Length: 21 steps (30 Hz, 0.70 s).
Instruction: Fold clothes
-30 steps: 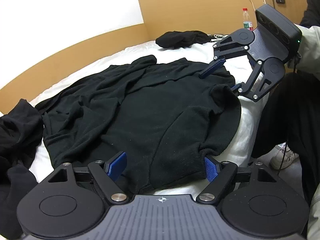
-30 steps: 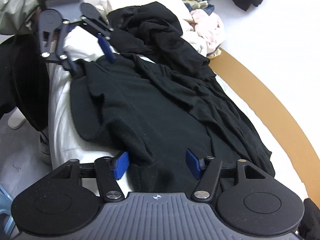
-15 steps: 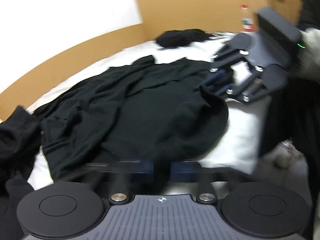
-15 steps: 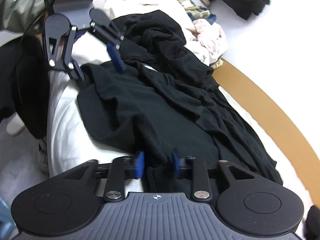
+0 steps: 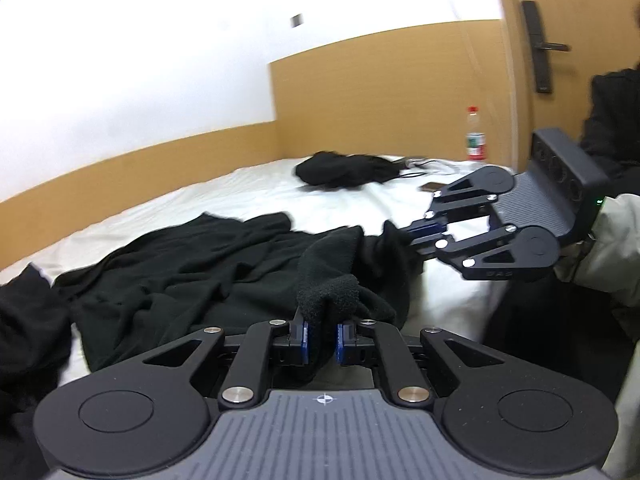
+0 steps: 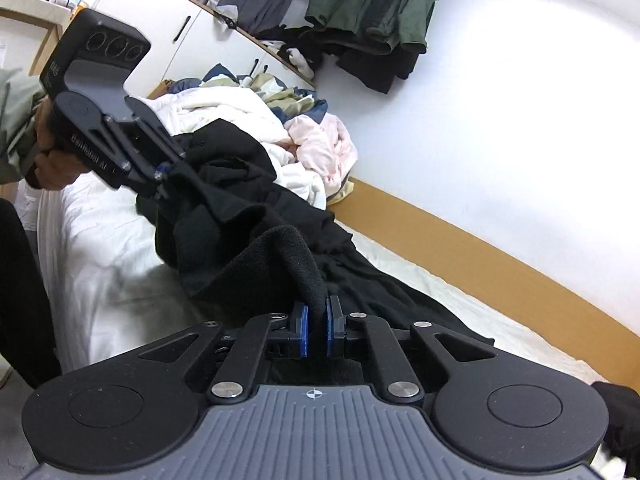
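A black fleece garment (image 5: 200, 276) lies spread on the white bed sheet (image 5: 260, 196), with its near edge lifted. My left gripper (image 5: 320, 336) has a fold of that edge between its blue pads, the jaws still closing on the fabric. Further right, my right gripper (image 5: 416, 236) pinches another corner of the same edge. In the right wrist view the right gripper (image 6: 316, 330) is shut on a raised ridge of the garment (image 6: 360, 280). The left gripper (image 6: 162, 178) there holds the far corner up off the sheet (image 6: 100, 248).
A second black garment (image 5: 344, 168), a phone (image 5: 430, 188) and a water bottle (image 5: 475, 136) sit at the bed's far end. More dark clothes (image 5: 28, 340) lie at the left. A pile of mixed laundry (image 6: 280, 132) is heaped behind the garment. A wooden board runs along the wall.
Both grippers went from open beside the garment's near edge to shut on it. Both have risen, lifting that edge off the sheet, and the views now look more level.
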### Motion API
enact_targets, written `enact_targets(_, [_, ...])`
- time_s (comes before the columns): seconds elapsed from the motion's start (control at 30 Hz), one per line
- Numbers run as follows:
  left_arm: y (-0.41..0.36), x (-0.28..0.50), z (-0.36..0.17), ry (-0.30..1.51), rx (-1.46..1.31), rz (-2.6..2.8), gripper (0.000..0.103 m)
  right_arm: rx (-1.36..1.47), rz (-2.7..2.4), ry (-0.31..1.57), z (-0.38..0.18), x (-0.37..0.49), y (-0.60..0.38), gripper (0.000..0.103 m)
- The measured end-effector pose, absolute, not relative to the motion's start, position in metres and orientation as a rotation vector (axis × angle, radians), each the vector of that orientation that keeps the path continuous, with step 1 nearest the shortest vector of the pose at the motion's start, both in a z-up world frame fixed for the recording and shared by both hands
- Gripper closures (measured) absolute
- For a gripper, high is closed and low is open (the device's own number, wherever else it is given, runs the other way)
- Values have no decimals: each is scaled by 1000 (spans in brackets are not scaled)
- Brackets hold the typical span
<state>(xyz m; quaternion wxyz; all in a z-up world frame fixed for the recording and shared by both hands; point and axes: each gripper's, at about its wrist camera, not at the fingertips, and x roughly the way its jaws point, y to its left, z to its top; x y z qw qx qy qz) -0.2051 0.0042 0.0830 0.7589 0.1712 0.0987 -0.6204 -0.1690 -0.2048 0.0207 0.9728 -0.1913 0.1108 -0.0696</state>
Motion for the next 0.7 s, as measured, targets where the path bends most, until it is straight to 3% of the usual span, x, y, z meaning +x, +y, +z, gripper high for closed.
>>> enact_targets(0.4, [50, -237, 113, 133, 473, -1386, 92, -365, -12, 219, 62, -224, -206, 95])
enact_targets(0.7, [-21, -133, 124, 378, 448, -1371, 91, -362, -12, 398, 80, -146, -273, 94])
